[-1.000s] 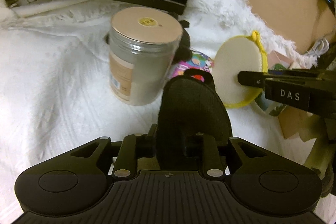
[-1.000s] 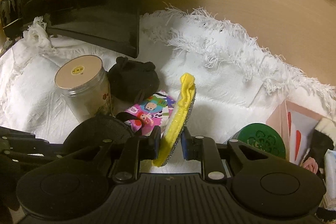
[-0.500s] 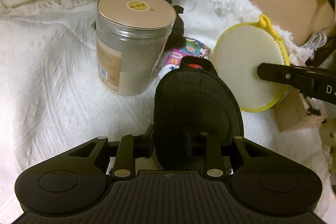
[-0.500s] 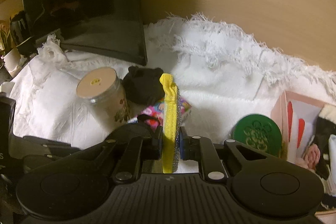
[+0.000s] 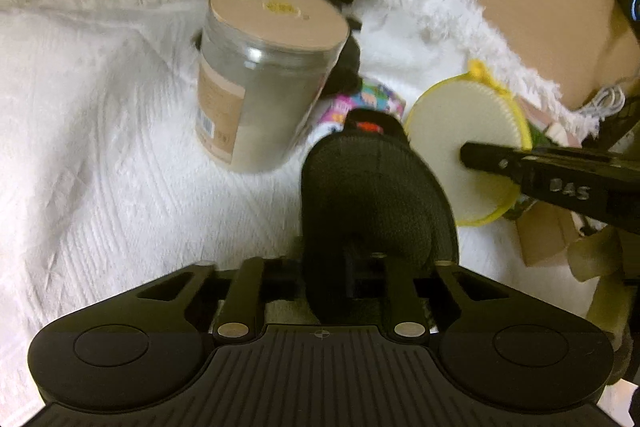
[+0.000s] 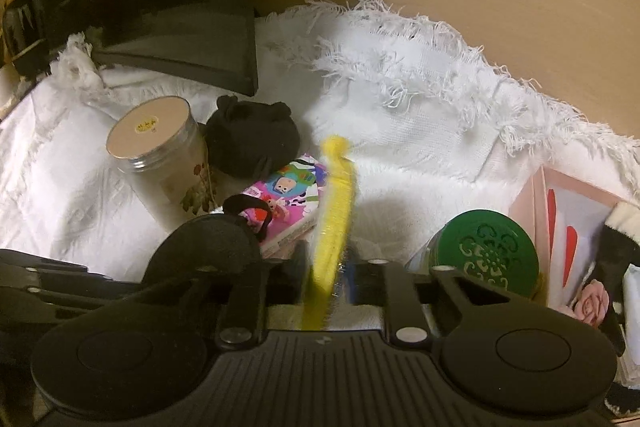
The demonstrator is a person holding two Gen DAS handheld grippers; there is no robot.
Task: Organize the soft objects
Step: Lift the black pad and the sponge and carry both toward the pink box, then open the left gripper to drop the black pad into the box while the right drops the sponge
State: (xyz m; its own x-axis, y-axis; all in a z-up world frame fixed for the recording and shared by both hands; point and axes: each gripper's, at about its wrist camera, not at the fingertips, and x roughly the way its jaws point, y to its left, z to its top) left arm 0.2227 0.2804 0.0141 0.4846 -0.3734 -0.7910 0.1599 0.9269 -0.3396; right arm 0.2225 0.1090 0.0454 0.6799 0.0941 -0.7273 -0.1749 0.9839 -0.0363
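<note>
1. My left hand-held gripper (image 5: 352, 267) has just been closing, and its jaws now pinch the black mesh pad (image 5: 376, 195), which stands up on edge between them.
2. My right hand-held gripper (image 6: 344, 279) is clamped tight on the yellow round sponge (image 6: 332, 227), also on edge, hanging just over the white fringed cloth (image 6: 420, 131).
3. To do this bit well I'd say keep both grips low on the pads so they don't flop, and bring the two flat faces together before setting them down as a pair.
4. Stuff in the way: the clear jar (image 5: 264, 83) sits right beside the black pad, with a black plush (image 6: 252, 139) and a colourful little box (image 6: 288, 199) behind it.
5. On the right, a green lid (image 6: 488, 251) and a pink box (image 6: 568, 227) crowd the landing spot, so I'd aim for the bare cloth in the middle.
</note>
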